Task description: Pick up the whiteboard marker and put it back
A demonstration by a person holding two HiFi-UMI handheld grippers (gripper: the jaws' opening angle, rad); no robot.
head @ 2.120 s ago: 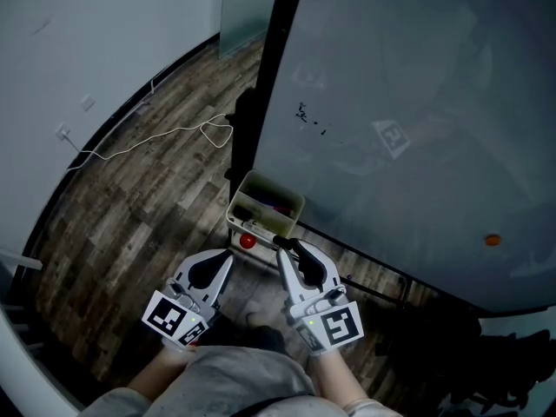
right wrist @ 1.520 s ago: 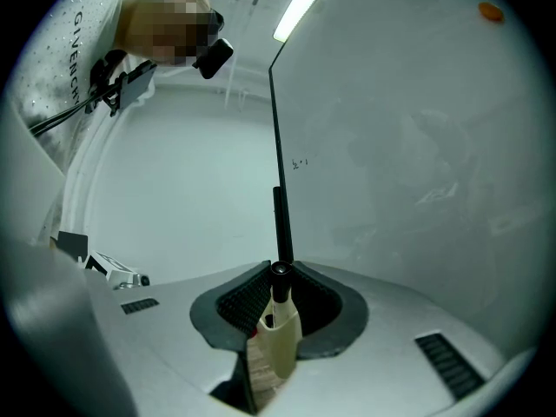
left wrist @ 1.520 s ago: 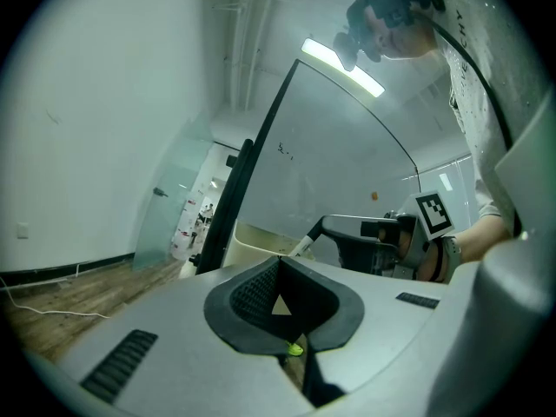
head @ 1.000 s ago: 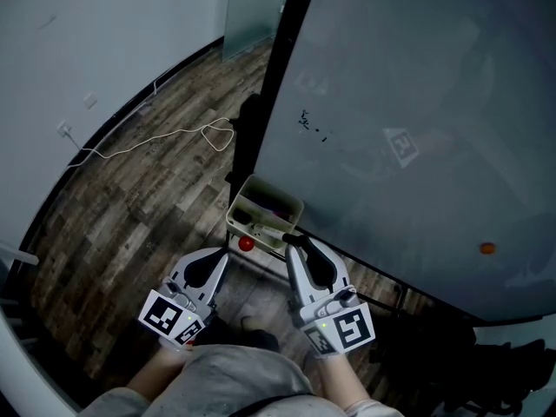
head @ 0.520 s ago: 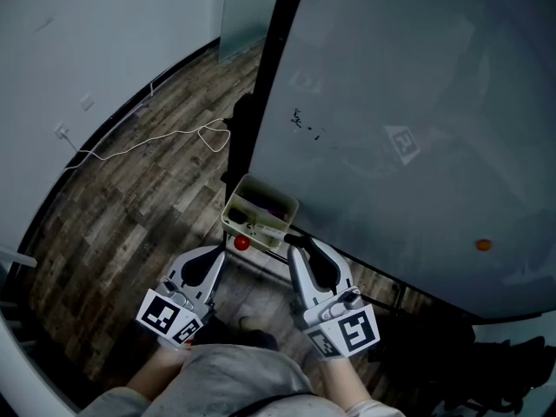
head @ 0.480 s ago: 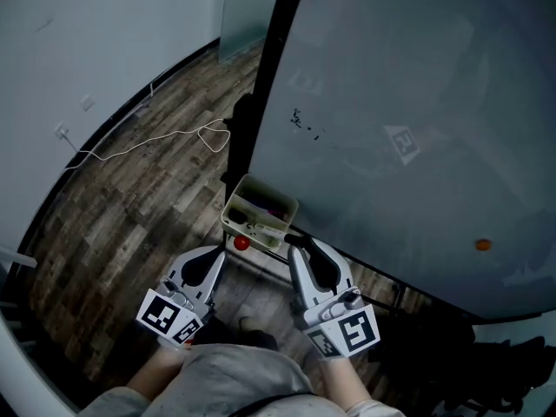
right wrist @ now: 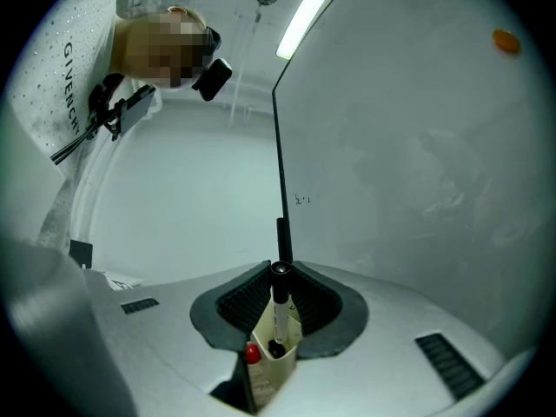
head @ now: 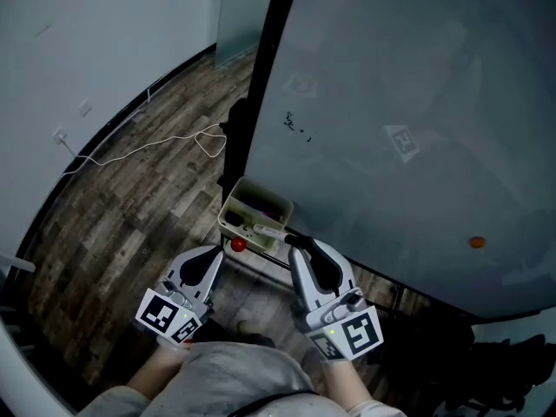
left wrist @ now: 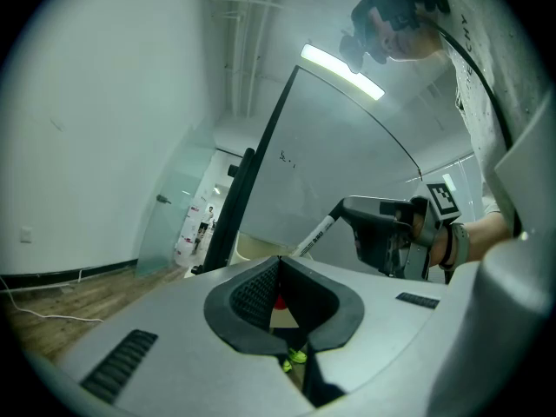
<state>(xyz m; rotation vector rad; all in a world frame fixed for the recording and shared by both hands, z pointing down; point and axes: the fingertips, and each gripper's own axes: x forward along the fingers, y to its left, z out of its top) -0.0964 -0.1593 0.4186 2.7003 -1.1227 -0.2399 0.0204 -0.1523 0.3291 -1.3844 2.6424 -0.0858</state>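
Whiteboard marker clamped in right hand-held gripper, left hand-held gripper closed

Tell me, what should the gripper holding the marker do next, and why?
Probably lower the right gripper a little and open it. Its jaws are shut on the whiteboard marker, whose lower end already looks inside the beige holder.

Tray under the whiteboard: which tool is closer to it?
Right. The right tool is at the tray's near right edge, its marker reaching over it. The left tool sits lower left, just short of it.
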